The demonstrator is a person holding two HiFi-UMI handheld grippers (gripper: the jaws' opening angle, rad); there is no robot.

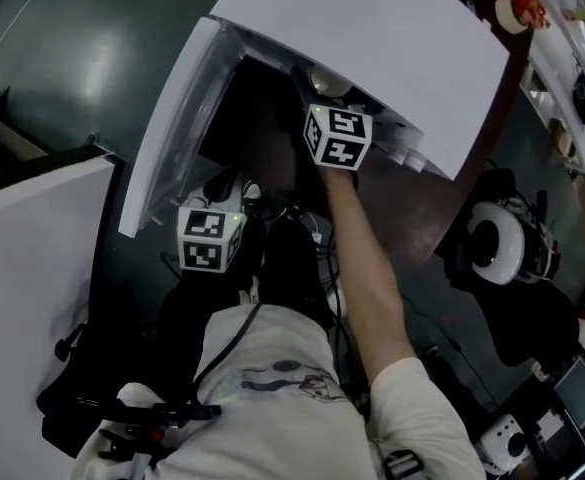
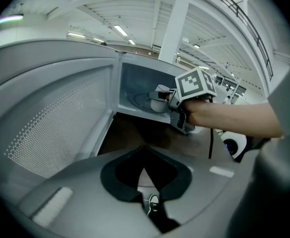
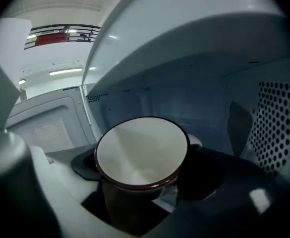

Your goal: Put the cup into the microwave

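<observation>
Right tongs (image 3: pixel 152 205) clamp cup (image 3: pixel 142 155) inside microwave (image 3: pixel 209 103).

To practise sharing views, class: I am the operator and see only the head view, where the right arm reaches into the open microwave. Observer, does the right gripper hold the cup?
Observer: Yes. The right gripper view shows the right gripper shut on the empty cup.
Operator: Is the cup inside the microwave?
Observer: Yes, the cavity's perforated wall stands at the cup's right.
Operator: And the left gripper?
Observer: The left gripper is shut on nothing, near the open door.
</observation>
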